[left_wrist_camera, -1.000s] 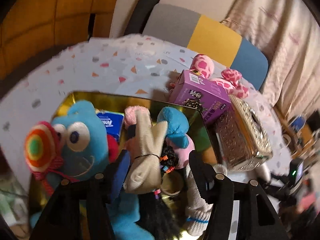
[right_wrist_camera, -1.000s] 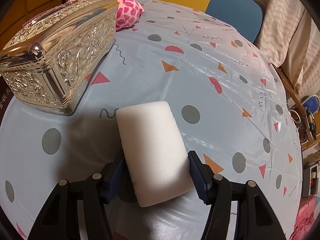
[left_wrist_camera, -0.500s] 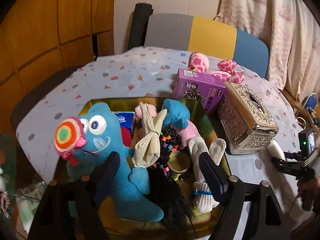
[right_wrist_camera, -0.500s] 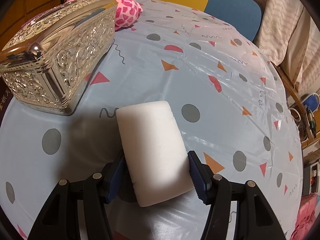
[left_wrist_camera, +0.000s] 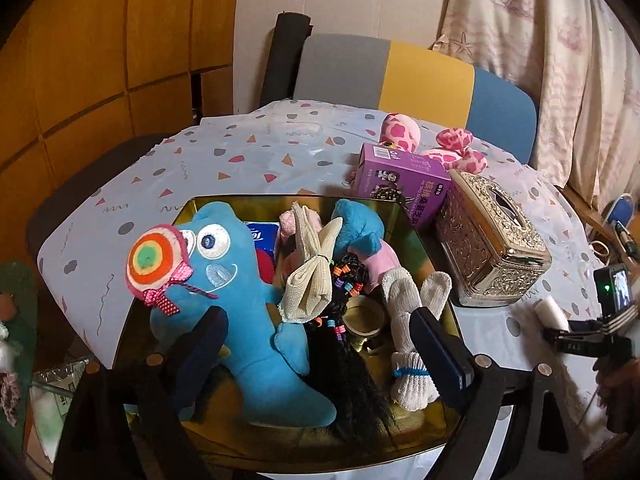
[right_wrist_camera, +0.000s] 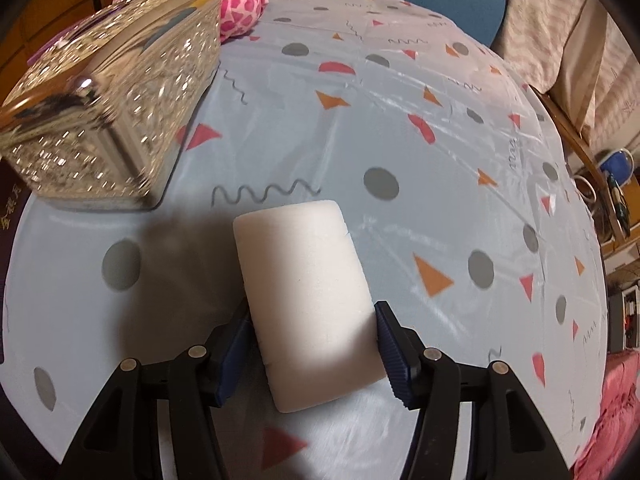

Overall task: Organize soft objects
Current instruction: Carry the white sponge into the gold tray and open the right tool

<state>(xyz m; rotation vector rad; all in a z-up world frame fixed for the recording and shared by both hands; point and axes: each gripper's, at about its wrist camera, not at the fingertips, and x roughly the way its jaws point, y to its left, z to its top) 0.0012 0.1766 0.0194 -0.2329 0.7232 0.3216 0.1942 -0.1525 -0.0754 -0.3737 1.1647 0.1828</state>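
Your left gripper (left_wrist_camera: pixel 320 354) hangs over the gold tray (left_wrist_camera: pixel 404 220) with its jaws opening wide and nothing between the pads; the toys below lie clear of both fingers. In that tray the blue plush (left_wrist_camera: pixel 240 292) lies at about 9 o'clock, a striped lollipop (left_wrist_camera: pixel 154 262) tied with a pink bow against its face. The beige sock bundle (left_wrist_camera: pixel 310 276) sits at the tray's centre, leaning on the blue plush. The black braided hair (left_wrist_camera: pixel 344 364) with coloured beads runs toward 6 o'clock, and the white socks (left_wrist_camera: pixel 408 340) with a blue band lie at 4 o'clock. A smaller blue and pink plush (left_wrist_camera: pixel 364 236) rests toward 1 o'clock.

Beyond the tray, at 1 o'clock, the purple box (left_wrist_camera: pixel 400 184) stands just beside the ornate metal tissue box (left_wrist_camera: pixel 488 240), with the pink spotted plush (left_wrist_camera: pixel 432 146) behind them on the patterned tablecloth (left_wrist_camera: pixel 240 152).

Your right gripper (right_wrist_camera: pixel 312 344) points steeply down at the tablecloth (right_wrist_camera: pixel 400 120), and its jaws are clamped on the white foam block (right_wrist_camera: pixel 304 300), one pad on each long side. The block reaches out toward 12 o'clock from the fingers. The tissue box (right_wrist_camera: pixel 108 112) stands at 10 o'clock from it, well apart, with the pink spotted plush (right_wrist_camera: pixel 236 4) behind.
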